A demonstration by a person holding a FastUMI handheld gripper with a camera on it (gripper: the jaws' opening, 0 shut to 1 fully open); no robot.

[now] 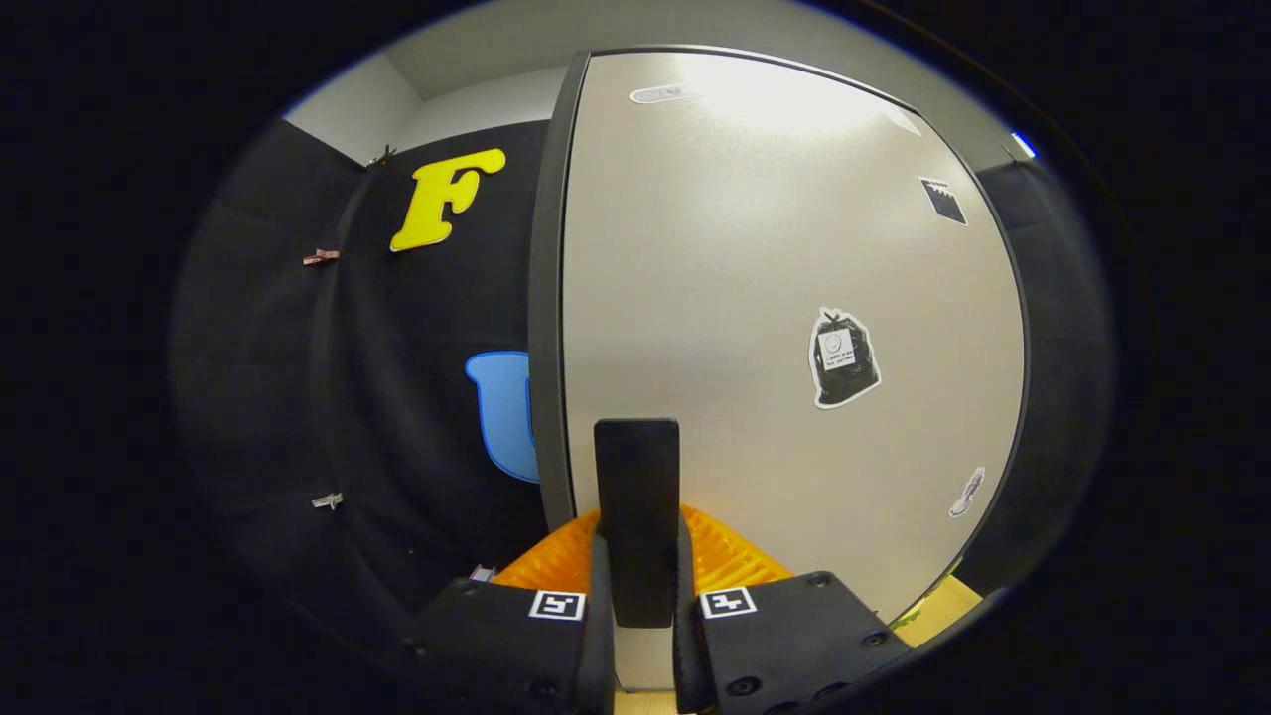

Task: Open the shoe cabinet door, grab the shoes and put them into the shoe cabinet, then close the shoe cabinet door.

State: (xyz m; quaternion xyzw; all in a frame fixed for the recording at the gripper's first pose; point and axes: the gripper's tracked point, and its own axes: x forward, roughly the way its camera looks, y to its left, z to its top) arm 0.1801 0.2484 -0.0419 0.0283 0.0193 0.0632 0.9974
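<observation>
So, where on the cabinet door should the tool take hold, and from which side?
Take the black handle, an upright bar standing off the door near its edge. Come straight from the front, one finger on each side of the bar. The tool grips it that way now.

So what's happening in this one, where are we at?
The hand-held gripper is closed on the dark upright handle of the shoe cabinet door, both fingers pressing on it. The pale door, with a few stickers on it, stands right ahead, its dark edge against the black cloth wall. Whether it is being opened or closed cannot be told from this. No shoes can be seen here.
</observation>
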